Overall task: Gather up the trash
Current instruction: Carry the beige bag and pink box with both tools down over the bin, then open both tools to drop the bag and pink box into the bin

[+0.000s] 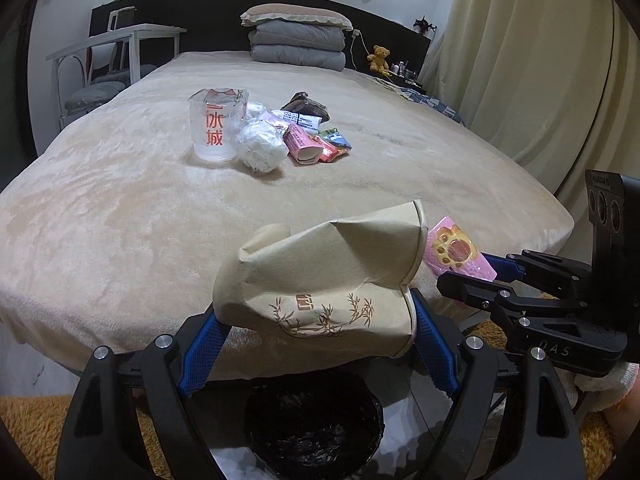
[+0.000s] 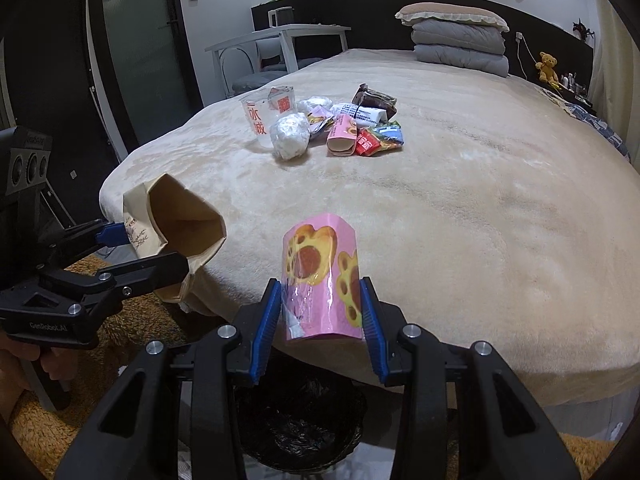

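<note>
My left gripper (image 1: 316,344) pinches a crumpled paper bag (image 1: 320,276) above the black-lined bin (image 1: 316,424); it looks light and floppy, best pinched at its folded base. My right gripper (image 2: 320,320) clamps a slick pink wrapper (image 2: 320,276) mid-body.

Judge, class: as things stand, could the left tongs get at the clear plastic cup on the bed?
Probably not yet. The left tongs are shut on a crumpled paper bag, so they have no free grip. The clear plastic cup stands well up the bed, though nothing lies between.
</note>
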Available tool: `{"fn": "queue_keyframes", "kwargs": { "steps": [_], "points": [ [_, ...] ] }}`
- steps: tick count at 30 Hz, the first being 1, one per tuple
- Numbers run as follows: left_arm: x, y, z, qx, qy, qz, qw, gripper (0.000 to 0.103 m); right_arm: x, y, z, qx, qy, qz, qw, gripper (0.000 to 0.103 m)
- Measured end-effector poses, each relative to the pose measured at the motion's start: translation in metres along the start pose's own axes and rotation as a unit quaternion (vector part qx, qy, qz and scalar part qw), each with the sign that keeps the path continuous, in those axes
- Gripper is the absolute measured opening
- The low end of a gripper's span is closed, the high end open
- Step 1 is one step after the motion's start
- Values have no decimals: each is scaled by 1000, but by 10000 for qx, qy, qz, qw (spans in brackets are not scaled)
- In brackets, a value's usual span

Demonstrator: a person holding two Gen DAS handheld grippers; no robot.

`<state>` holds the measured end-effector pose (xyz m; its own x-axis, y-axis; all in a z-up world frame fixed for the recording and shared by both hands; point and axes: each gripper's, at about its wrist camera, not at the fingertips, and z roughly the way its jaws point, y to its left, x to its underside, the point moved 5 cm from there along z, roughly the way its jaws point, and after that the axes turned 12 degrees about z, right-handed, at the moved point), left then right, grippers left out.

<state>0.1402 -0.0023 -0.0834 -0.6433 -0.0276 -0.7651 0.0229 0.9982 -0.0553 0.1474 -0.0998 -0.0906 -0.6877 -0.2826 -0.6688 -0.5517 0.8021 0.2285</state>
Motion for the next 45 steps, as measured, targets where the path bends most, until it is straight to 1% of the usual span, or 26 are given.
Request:
{"fn": "queue_keyframes", "kwargs": {
  "steps": [4,9,12,15,20,25,29,32,36,41,45],
  "points": [
    [7,-3,-6,79,-15,-77,9999,82,11,3,-2,53,62,13,10000,41],
    [18,-7,-11,218,49,-202,9995,82,23,2,-5,14,207,189,9996,41],
    [24,-10,-12,352,115,-285,9989,82,33,1,-1,-30,461,337,9984,41],
    [30,-13,-8,485,262,-397,9977,83,41,0,5,-51,700,419,9967,41],
    [43,-16,3,930,571,-689,9916,83,48,-5,15,-138,1039,654,9923,41],
    [50,-12,12,1124,768,-964,9860,82,55,-9,25,-170,1372,838,9869,41],
    [59,-7,20,1142,1006,-1167,9814,83,63,-11,36,-236,1722,929,9804,41],
    [66,-3,26,1109,1204,-1262,9784,83,70,-12,44,-201,1954,929,9761,41],
    [78,0,39,1134,1538,-1426,9712,83,80,-18,57,-136,2284,1081,9675,41],
    [95,3,55,1270,1945,-1653,9585,83,91,-28,73,-154,2704,1467,9514,41],
    [104,5,63,1289,2233,-1709,9510,83,102,-41,84,-22,3031,1781,9362,41]
  ]
}}
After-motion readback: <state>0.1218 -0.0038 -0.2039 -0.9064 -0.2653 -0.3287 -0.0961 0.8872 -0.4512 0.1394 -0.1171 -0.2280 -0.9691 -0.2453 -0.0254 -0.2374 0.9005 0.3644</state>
